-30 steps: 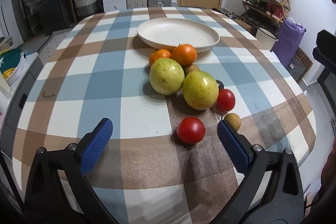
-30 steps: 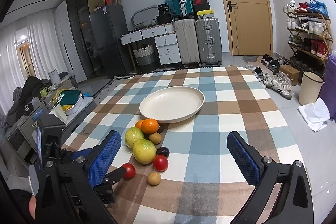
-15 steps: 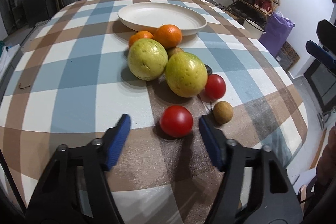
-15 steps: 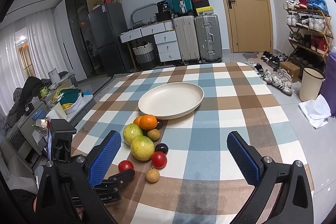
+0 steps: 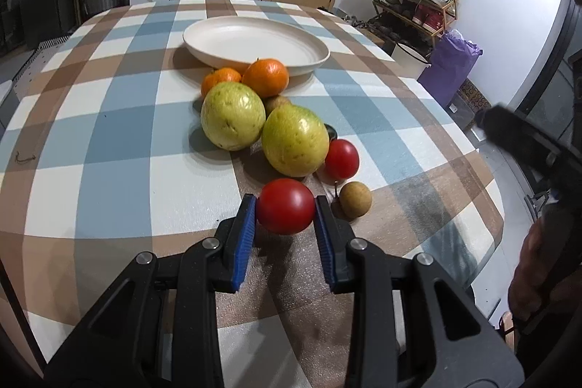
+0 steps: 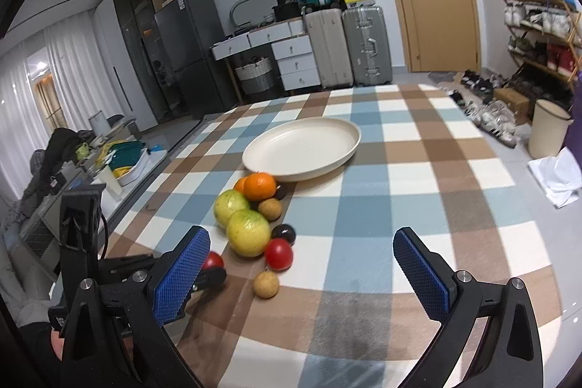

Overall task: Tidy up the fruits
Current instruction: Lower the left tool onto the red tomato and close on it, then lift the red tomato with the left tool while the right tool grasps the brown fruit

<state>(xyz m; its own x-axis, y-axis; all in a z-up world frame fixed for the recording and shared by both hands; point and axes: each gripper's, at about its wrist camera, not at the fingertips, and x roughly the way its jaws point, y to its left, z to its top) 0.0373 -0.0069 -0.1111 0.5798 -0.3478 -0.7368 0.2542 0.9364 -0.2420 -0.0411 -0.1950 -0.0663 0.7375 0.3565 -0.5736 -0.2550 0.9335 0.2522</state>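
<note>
Fruits all off the cream plate [image 5: 254, 40], clustered just before it on the checked worktop [image 5: 109, 140]; nearest red tomato [image 5: 285, 206] pinched in just-closed left claw [image 5: 285, 211], right claw [image 6: 302, 275] wide, empty; nothing plated yet.

A round red tomato [image 5: 285, 210] sat on the checked cloth, squeezed between two blue pads. At its 12 o'clock lay two big yellow-green fruits [image 5: 294, 140], two oranges [image 5: 265, 77], another red tomato [image 5: 341, 159] and a small brown fruit [image 5: 355, 199]. Farther at 12 o'clock stood an empty cream plate [image 5: 254, 46].
</note>
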